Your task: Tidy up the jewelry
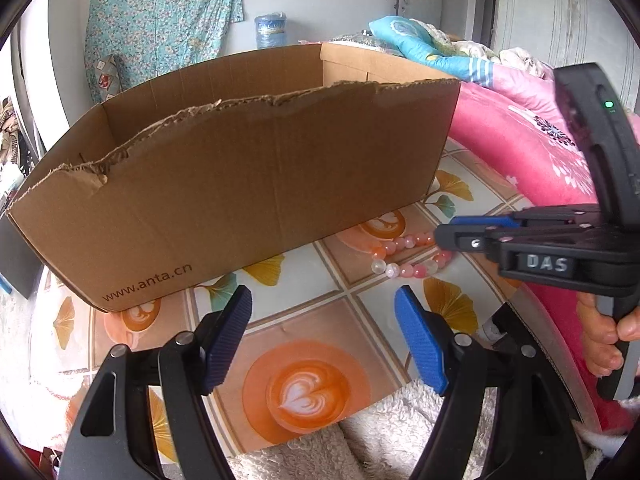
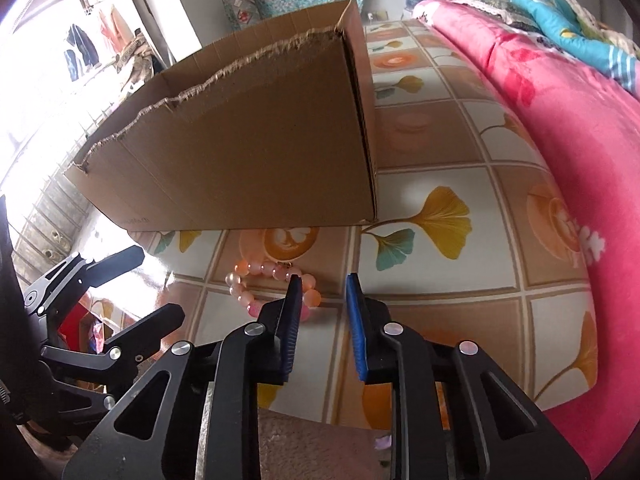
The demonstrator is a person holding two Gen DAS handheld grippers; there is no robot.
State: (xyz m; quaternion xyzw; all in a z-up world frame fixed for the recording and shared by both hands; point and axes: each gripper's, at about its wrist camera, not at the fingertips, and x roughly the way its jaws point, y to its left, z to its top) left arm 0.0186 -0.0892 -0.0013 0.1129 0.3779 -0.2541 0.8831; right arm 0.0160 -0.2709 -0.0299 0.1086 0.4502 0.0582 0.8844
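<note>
From the left wrist view, the bead bracelet (image 1: 404, 254) lies on the patterned tablecloth (image 1: 304, 320) at right of centre, just in front of the cardboard box (image 1: 240, 184) and outside it, so I'd say the sorting has hardly begun. What I can see of the box's inside looks bare, though its floor is hidden. The bracelet's loop is squashed long, running left to right, its right end under the tips of the right gripper (image 1: 440, 236), which reach in from the right edge. The left gripper (image 1: 324, 336) hangs spread at the bottom, holding nothing.

From the right wrist view, the bracelet (image 2: 256, 284) sits at lower centre, below the box (image 2: 248, 160). The right gripper (image 2: 322, 280) has its jaws narrowed. The left pad meets the loop's right end, but a gap shows between the pads and I can't tell if a bead is pinched. The loop stretches leftward from there.
</note>
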